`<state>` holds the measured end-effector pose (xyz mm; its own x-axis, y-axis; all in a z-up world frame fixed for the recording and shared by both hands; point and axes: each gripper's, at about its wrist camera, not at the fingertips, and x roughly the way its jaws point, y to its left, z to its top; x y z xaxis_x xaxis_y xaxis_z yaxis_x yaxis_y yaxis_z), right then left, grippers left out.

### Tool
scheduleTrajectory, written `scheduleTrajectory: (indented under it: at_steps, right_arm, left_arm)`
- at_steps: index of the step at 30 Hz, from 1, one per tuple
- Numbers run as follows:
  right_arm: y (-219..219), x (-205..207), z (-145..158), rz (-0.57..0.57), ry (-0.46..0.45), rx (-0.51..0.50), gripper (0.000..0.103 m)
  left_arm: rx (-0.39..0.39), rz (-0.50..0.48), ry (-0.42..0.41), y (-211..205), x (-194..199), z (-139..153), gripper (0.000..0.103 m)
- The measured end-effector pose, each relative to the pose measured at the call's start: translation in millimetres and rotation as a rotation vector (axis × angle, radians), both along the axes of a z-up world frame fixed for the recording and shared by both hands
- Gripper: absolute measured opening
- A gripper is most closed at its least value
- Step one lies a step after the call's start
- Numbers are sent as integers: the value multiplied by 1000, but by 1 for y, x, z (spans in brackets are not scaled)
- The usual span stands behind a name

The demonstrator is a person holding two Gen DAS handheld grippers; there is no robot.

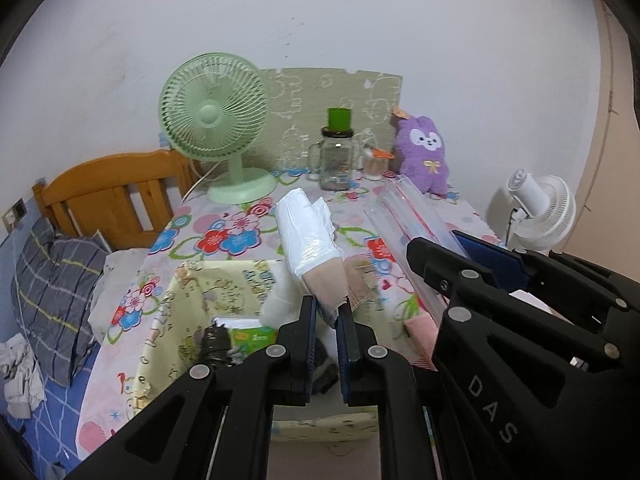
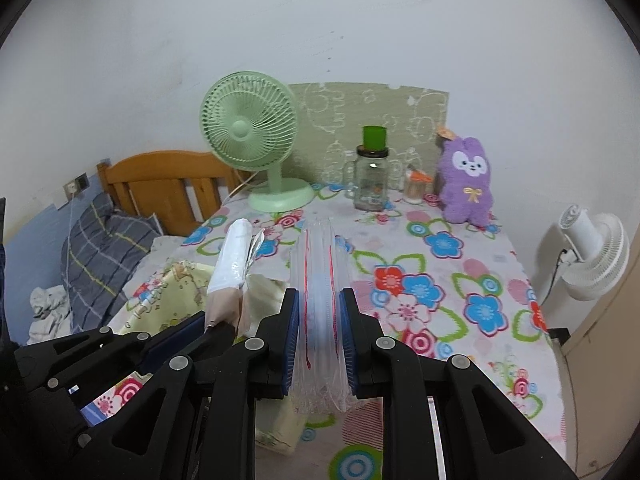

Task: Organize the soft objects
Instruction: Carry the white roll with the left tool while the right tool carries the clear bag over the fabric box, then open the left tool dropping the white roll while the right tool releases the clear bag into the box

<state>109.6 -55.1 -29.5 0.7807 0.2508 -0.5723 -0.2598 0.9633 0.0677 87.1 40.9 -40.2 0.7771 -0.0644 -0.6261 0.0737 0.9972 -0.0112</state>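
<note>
My left gripper [image 1: 327,307] is shut on a white plastic-wrapped soft pack [image 1: 308,236] with a beige end, held upright above a yellow fabric storage box [image 1: 192,300]; the pack also shows in the right wrist view [image 2: 234,268]. My right gripper [image 2: 319,300] is shut on a clear zip bag with a red seal line [image 2: 318,276], held above the floral table; the bag also shows in the left wrist view [image 1: 408,220]. A purple plush toy [image 2: 468,180] stands at the back right of the table. The box holds a green tissue pack [image 1: 252,336] and dark items.
A green desk fan [image 2: 252,136], a glass jar with a green cup on top [image 2: 372,176] and a small toothpick holder [image 2: 414,188] stand at the back of the table [image 2: 440,280]. A bed with a wooden headboard [image 2: 160,184] lies left. A white fan [image 2: 592,252] stands right.
</note>
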Motion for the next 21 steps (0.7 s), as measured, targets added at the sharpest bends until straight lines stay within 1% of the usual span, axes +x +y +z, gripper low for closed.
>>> scheduleTrajectory:
  at_steps: [11,17,21]
  right_arm:
    - [37,14,-16,90,37,-2,23]
    - [52,17,-26,129,63,-5,23]
    - [60,19,-34,146,82,-3,23]
  left_arm:
    - [-5,98,44,33,8,-18,7]
    - [-6,124,77,46,9,-31,7]
    - [-6,135,101,52,11,-40,10]
